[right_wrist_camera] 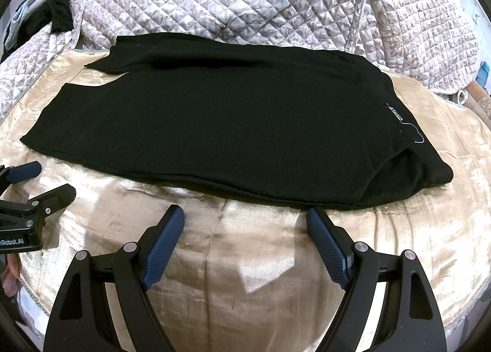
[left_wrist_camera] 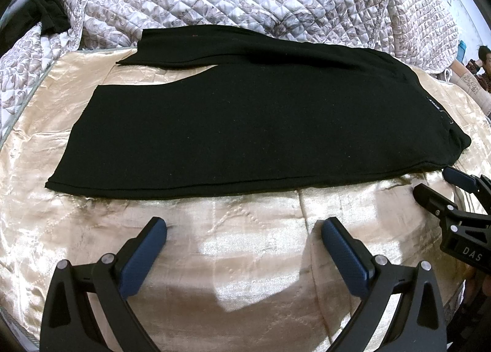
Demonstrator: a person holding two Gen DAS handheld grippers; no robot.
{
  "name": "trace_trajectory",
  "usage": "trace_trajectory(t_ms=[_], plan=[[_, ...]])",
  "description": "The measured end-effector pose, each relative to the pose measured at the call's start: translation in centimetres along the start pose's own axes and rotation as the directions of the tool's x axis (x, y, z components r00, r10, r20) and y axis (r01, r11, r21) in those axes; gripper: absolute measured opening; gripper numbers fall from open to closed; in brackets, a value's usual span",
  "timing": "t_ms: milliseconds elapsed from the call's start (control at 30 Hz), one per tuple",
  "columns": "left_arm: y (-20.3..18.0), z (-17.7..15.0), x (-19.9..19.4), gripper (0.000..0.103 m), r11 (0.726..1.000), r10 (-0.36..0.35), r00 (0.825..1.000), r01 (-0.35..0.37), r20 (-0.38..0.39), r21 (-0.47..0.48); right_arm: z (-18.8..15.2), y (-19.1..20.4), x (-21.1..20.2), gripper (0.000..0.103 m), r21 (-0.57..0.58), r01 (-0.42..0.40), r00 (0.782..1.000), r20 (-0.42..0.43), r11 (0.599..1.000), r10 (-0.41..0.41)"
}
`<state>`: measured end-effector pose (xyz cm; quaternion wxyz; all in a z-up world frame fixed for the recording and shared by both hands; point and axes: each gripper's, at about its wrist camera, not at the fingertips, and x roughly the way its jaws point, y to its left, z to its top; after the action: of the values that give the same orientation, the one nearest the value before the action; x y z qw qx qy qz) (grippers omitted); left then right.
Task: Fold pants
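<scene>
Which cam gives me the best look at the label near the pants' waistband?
The right wrist view. There the label sits large and sharp on the black pants, its white lettering readable as STAND. In the left wrist view the same label is small, far right and too blurred to read.

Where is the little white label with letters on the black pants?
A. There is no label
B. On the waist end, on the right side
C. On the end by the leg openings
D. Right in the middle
B: the white label sits near the waistband at the right end of the black pants, while the two leg ends lie off to the left on the gold bedspread.
</scene>
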<state>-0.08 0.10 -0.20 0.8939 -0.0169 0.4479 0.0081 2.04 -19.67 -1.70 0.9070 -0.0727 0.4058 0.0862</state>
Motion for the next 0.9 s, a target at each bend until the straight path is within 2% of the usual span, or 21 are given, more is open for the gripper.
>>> trace_trajectory(t_ms=[900], plan=[[-0.02,0.01,-0.01,0.103,1.000,0.000,1.000,0.000,0.000,0.001,0.00,0.19,-0.07,0.082,-0.001,0.003,1.000,0.003,1.000,-0.003]])
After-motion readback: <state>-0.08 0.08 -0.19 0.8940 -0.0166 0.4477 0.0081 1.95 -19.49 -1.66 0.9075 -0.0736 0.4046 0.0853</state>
